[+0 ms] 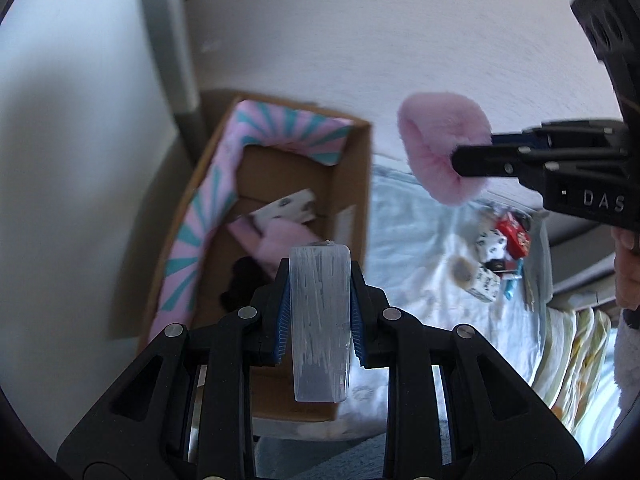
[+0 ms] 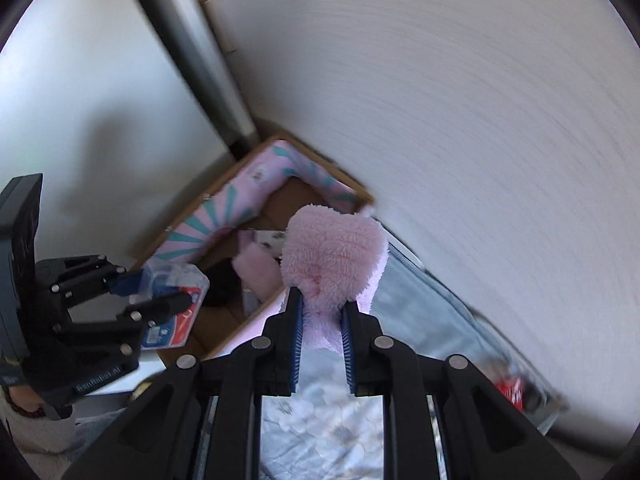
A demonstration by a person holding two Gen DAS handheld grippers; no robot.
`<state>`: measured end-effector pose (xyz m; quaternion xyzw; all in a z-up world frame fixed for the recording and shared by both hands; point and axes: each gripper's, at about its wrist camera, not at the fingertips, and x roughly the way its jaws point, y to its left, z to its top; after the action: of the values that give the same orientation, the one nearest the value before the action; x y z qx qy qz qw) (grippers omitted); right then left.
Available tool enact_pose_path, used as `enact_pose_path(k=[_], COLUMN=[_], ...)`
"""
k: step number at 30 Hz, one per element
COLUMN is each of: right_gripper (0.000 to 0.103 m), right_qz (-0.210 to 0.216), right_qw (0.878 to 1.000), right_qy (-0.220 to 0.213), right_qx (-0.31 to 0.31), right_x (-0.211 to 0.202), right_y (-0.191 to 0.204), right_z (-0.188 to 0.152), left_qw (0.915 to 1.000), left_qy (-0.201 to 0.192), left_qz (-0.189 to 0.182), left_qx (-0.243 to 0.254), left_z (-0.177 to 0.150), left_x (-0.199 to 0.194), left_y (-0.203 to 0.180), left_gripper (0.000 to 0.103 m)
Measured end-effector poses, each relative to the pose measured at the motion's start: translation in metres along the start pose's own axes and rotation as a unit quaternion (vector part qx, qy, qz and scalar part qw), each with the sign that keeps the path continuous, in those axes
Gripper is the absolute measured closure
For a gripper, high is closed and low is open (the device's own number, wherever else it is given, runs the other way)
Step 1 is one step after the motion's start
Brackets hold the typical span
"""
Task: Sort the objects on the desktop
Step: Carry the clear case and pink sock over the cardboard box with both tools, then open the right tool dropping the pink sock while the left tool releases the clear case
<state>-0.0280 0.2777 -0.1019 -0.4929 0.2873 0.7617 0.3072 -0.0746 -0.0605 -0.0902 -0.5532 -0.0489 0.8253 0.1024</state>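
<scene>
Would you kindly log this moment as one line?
left gripper: clear plastic case | right gripper: pink fluffy item | both near cardboard box

A bed (image 1: 420, 248) covered by a pale floral sheet is seen; a cardboard box (image 1: 352, 184) and small packets (image 1: 496, 256) lie on it.

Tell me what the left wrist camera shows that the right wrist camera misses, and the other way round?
Only the left wrist view shows the pile of small packets lying on the pale cloth, and the clear plastic case edge-on.

Only the right wrist view shows that case's red and blue label, and the left gripper from the side.

Both show the cardboard box with its pink and teal striped flaps, the fluffy pink item clamped in the right gripper, and pink and black things inside the box.
</scene>
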Motion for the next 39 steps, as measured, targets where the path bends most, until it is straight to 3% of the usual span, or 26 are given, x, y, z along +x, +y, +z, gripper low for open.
enact_pose_path(k=[8, 16, 29, 30, 32, 33, 35, 37, 39], right_gripper=[0.087, 0.087, 0.086, 0.084, 0.066, 0.059, 0.03, 0.018, 0.011], right_qz=[0.03, 0.03, 0.041, 0.046, 0.044, 0.04, 0.035, 0.045, 0.043], right_qw=[0.995, 0.987, 0.984, 0.983, 0.982, 0.982, 0.983, 0.984, 0.982], right_qy=[0.057, 0.117, 0.131, 0.131, 0.135, 0.14, 0.146, 0.146, 0.166], right_qx=[-0.074, -0.108, -0.116, -0.121, -0.125, -0.12, -0.108, -0.092, -0.082], right_x=[0.061, 0.122, 0.133, 0.133, 0.135, 0.137, 0.14, 0.14, 0.143], right_y=[0.058, 0.082, 0.081, 0.083, 0.087, 0.088, 0.086, 0.082, 0.081], right_z=[0.041, 0.049, 0.05, 0.051, 0.052, 0.053, 0.055, 0.056, 0.056], left_qw=[0.9985, 0.9957, 0.9944, 0.9946, 0.9935, 0.9914, 0.9885, 0.9916, 0.994], left_qy=[0.032, 0.065, 0.068, 0.063, 0.063, 0.073, 0.08, 0.064, 0.061], left_qz=[0.016, 0.006, -0.001, -0.003, -0.015, -0.019, -0.028, -0.03, -0.001], left_qx=[-0.041, -0.065, -0.08, -0.083, -0.093, -0.107, -0.125, -0.109, -0.09], left_z=[-0.015, -0.029, -0.032, -0.031, -0.028, -0.027, -0.028, -0.024, -0.025], left_x=[0.026, 0.054, 0.058, 0.056, 0.055, 0.055, 0.054, 0.049, 0.045], left_y=[0.035, 0.043, 0.046, 0.047, 0.047, 0.049, 0.05, 0.044, 0.04], left_gripper=[0.08, 0.08, 0.08, 0.076, 0.036, 0.0, 0.0, 0.0, 0.0])
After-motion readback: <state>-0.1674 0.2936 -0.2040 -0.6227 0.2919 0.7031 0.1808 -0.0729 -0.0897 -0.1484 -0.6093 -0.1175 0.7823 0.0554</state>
